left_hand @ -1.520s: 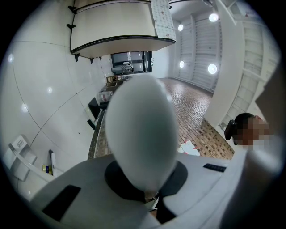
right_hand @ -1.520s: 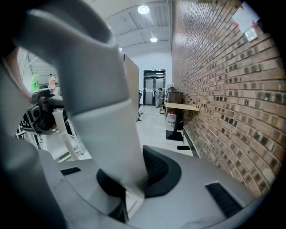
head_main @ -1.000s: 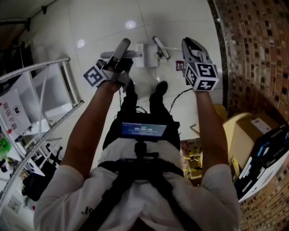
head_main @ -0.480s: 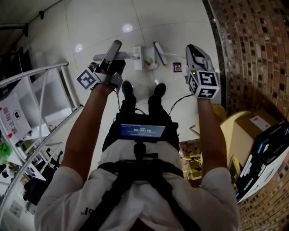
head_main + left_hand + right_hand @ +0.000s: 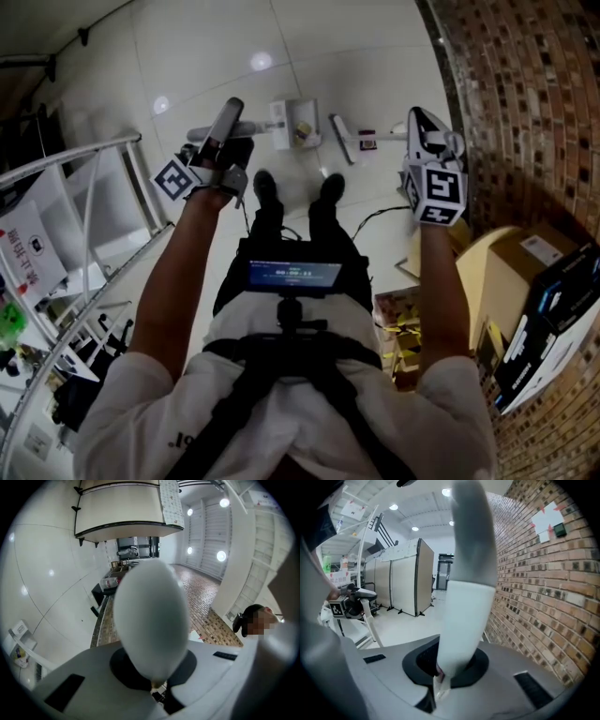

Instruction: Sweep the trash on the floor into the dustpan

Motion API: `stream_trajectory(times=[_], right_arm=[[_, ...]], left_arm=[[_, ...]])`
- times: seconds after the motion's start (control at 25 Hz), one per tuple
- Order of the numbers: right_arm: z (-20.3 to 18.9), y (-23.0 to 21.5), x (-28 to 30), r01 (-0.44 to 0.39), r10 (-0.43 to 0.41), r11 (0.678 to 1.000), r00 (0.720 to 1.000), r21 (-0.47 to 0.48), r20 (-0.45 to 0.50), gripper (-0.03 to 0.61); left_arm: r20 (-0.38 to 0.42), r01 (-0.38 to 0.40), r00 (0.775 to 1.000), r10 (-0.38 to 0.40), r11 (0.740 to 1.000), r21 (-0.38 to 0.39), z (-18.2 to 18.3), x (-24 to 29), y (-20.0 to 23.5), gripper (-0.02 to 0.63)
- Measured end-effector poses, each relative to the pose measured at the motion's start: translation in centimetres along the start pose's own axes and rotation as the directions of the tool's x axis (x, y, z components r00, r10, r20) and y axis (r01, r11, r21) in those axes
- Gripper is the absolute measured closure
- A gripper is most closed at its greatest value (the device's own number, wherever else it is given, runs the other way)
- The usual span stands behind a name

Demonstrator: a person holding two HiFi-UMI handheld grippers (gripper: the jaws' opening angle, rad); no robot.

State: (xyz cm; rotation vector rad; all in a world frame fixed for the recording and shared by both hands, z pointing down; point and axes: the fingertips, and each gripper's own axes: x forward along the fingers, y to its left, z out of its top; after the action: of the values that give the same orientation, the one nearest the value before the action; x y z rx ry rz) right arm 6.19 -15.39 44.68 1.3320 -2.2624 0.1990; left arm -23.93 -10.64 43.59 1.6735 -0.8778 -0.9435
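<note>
Left gripper [image 5: 230, 112] clamped on dustpan handle [image 5: 150, 620], right gripper [image 5: 424, 127] clamped on broom handle [image 5: 464, 620]. Both look light, stiff and slick, so I'd grip high. Trash [image 5: 368, 141] lies on floor [image 5: 216, 56] beside broom head [image 5: 339, 136].

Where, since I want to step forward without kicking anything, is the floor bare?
Bare tiles lie beyond the dustpan, between the white rack and the brick wall. Crowded: ahead of the shoes, where dustpan, broom head and a wrapper sit, and by the boxes at right.

The left gripper [image 5: 157, 692] clamps a pale rounded handle [image 5: 151, 620] in its jaws.
</note>
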Motion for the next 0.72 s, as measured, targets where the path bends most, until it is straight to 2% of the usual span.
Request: stream_trajectory(times=[0.36, 0.72], right_arm=[[-1.7, -3.4, -4.3, 0.114, -0.113, 0.993, 0.993, 0.032, -0.033, 0.571], [-3.1, -6.2, -6.7, 0.187, -0.188, 0.982, 0.981, -0.011, -0.043, 0.571]], left_arm=[[-0.064, 0.017, 0.998, -0.019, 1.000, -0.024, -1.5, 1.2, -0.6, 0.614], [-0.150, 0.031, 0.988, -0.038, 0.998, -0.049, -5.1, 3.3, -1.6, 0.614]])
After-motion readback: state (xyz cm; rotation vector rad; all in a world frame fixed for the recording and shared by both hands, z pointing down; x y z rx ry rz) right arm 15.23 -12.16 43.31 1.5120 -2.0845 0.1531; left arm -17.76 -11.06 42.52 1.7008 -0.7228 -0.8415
